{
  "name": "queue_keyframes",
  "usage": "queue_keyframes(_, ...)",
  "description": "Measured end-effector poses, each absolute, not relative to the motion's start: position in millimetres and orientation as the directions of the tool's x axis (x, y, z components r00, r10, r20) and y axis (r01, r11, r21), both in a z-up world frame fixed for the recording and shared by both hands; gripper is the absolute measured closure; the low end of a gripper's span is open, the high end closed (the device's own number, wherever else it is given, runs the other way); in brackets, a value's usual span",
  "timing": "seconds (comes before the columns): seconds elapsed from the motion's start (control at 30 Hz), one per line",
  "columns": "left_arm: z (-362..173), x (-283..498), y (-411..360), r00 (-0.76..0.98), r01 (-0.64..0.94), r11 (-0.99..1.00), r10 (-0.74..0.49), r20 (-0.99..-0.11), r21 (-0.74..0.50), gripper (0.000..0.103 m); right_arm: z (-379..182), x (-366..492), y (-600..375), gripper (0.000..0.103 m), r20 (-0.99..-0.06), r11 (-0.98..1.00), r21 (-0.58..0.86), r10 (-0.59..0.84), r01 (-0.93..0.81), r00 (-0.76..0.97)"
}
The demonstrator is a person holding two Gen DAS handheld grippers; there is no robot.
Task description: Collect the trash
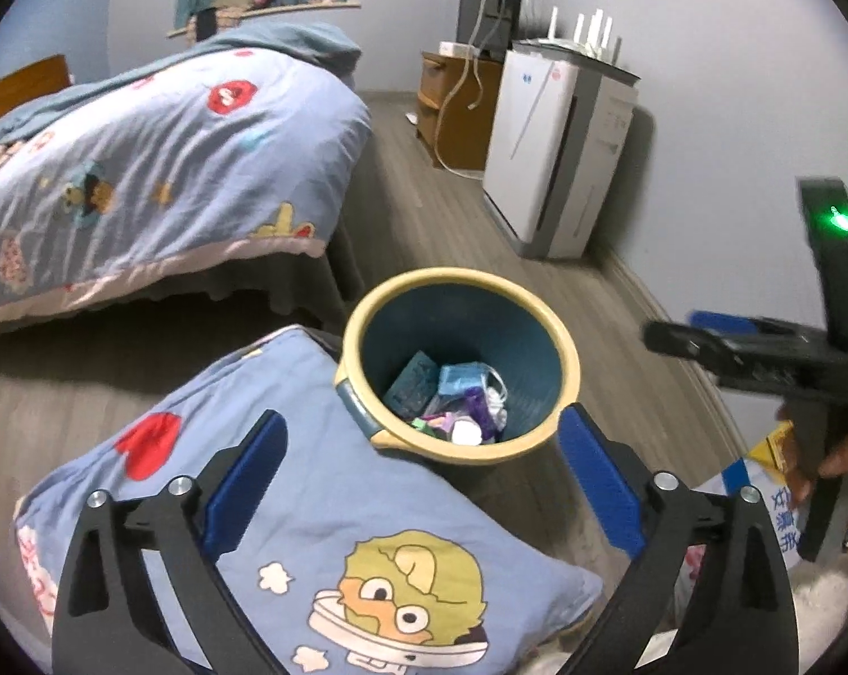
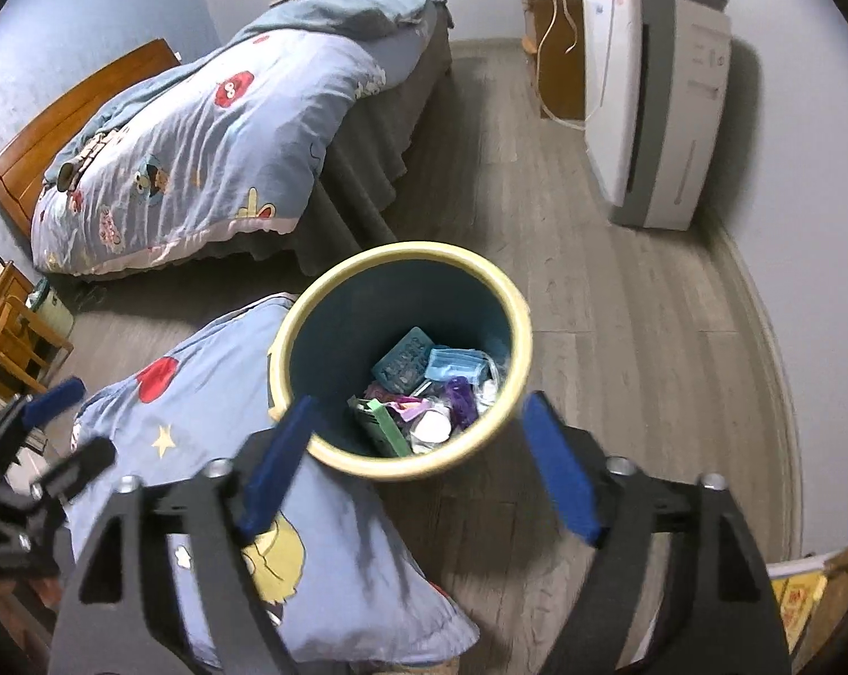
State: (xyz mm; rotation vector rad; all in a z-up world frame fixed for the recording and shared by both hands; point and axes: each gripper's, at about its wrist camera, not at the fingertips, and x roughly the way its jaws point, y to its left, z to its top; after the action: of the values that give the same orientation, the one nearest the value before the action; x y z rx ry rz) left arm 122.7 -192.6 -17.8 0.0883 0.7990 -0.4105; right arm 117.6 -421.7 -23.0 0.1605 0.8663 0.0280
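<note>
Cream-rimmed round plastic waste bin (image 1: 459, 363) (image 2: 400, 357), dark teal inside, tapering downward; stands upright on the grey wood-plank floor (image 1: 592, 304) (image 2: 621, 337), touching the edge of a blue cartoon-print pillow (image 1: 311, 506) (image 2: 210, 450).

Contents: a teal embossed rectangular packet (image 1: 411, 381) (image 2: 402, 361), a pale blue pleated face mask with white ear loops (image 1: 462, 378) (image 2: 455, 364), crumpled purple wrapper (image 1: 477, 406) (image 2: 459, 396), a white round lid-like piece (image 1: 466, 432) (image 2: 432, 426). The right wrist view alone shows a green ribbed strip (image 2: 387, 427) lying among them.

Left claw (image 1: 421, 486): blue-padded fingers spread wide, holding nothing, poised above the pillow and the bin's near rim. Right claw (image 2: 415, 472): likewise spread wide and empty, fingers flanking the bin's near rim from above.

Left wrist view only: the right claw's black body with green indicator light (image 1: 843, 220), the hand (image 1: 834, 461) gripping it, a dark flat screen (image 1: 488, 0), white antenna router (image 1: 590, 36). Right wrist view only: a small wooden chair (image 2: 13, 332), the orange-brown wooden headboard (image 2: 70, 107) in full, the left claw at the frame's left edge.

Shared: a bed with blue printed quilt (image 1: 159, 169) (image 2: 199, 135), soft and rumpled; a white boxy air purifier (image 1: 553, 152) (image 2: 654, 107), smooth hard casing; a brown wooden cabinet (image 1: 452, 112) (image 2: 553, 67).
</note>
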Motion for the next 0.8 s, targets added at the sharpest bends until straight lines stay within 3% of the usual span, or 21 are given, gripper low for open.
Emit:
queue_keyframes(0.1, -16, 116, -190, 0.632, 0.366, 0.927, -0.309, -0.71, -0.078, 0.005, -19, 104, -425, 0.005, -0.74, 0.987, 0.144, 0.062, 0.068, 0.67)
queue_keyframes(0.5, -20, 118, -188, 0.686, 0.337, 0.942, -0.237, -0.687, 0.011, 0.005, -16, 109, -407, 0.006, -0.697, 0.999, 0.02, -0.012, 0.036, 0.717)
queue_keyframes(0.8, -20, 120, -188, 0.681, 0.346, 0.938, -0.241, -0.691, 0.013, 0.005, -17, 108, -398, 0.006, -0.697, 1.0, -0.014, -0.021, 0.016, 0.717)
